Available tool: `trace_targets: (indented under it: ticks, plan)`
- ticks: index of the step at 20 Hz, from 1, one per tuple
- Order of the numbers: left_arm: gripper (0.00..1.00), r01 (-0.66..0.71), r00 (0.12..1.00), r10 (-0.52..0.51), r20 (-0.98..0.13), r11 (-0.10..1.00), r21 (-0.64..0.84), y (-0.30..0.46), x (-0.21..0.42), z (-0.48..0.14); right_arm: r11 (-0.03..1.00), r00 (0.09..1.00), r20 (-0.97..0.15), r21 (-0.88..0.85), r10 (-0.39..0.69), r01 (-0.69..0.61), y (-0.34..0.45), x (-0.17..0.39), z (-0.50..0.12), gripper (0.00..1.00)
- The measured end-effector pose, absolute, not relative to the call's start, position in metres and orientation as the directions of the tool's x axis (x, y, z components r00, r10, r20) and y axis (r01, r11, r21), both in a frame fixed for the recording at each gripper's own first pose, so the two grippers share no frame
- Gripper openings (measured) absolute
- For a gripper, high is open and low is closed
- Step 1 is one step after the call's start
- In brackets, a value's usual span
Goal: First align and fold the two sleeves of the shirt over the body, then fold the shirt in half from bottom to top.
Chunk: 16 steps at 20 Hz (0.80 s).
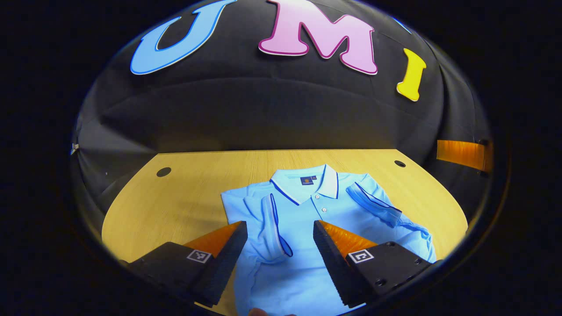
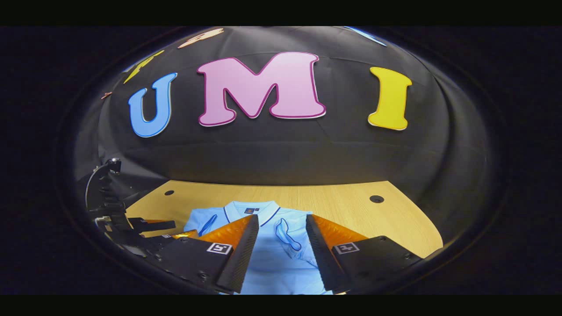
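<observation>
While both sleeves lie folded on the light blue polo shirt (image 1: 307, 228) at the frame's bottom, the left gripper (image 1: 279, 232) and right gripper (image 2: 281, 226) hang open; a crooked hem grab could undo them.

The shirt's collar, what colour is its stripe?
The collar is pale blue with a thin dark blue stripe along its edge, clearest in the left gripper view.

**Table and booth surroundings**

We see a wooden table (image 1: 175, 202) with a light grain, standing against the black cloth wall (image 1: 272, 109). Two dark round holes sit near its far edge: one at the left (image 1: 163, 171), one at the right (image 1: 400, 163). The wall cloth hangs in soft folds behind it.
</observation>
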<state>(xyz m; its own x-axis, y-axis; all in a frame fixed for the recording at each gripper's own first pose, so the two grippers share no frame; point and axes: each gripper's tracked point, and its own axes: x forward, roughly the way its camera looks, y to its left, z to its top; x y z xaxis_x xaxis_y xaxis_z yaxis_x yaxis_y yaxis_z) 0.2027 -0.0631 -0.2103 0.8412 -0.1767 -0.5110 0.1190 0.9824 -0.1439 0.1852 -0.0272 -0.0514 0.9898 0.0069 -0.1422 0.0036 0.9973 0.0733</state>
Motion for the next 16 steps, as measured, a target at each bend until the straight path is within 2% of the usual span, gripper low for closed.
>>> trace_targets:
  ticks: [6, 11, 12, 13, 16]
  plan:
    - [0.97, 0.098, 0.837, -0.164, -0.522, 0.983, -0.153, -0.050, 0.141, -0.192, 0.996, 0.978, -0.202, 0.081, 0.042, -0.026, -0.019, 0.139, -0.079, 0.69]
    - [0.99, 0.094, 0.792, -0.176, -0.585, 0.981, -0.168, -0.051, 0.059, -0.209, 0.996, 0.945, -0.321, 0.072, 0.064, -0.043, -0.016, 0.078, -0.133, 0.69]
    - [0.99, 0.093, 0.780, -0.179, -0.600, 0.981, -0.172, -0.051, 0.045, -0.214, 0.996, 0.935, -0.347, 0.076, 0.067, -0.043, -0.016, 0.064, -0.145, 0.66]
    - [0.99, 0.096, 0.771, -0.186, -0.609, 0.979, -0.179, -0.055, 0.032, -0.217, 0.996, 0.928, -0.367, 0.077, 0.070, -0.045, -0.015, 0.052, -0.154, 0.69]
    - [0.99, 0.089, 0.734, -0.193, -0.651, 0.978, -0.190, -0.060, -0.006, -0.229, 0.997, 0.897, -0.437, 0.072, 0.061, -0.033, -0.022, 0.020, -0.184, 0.69]
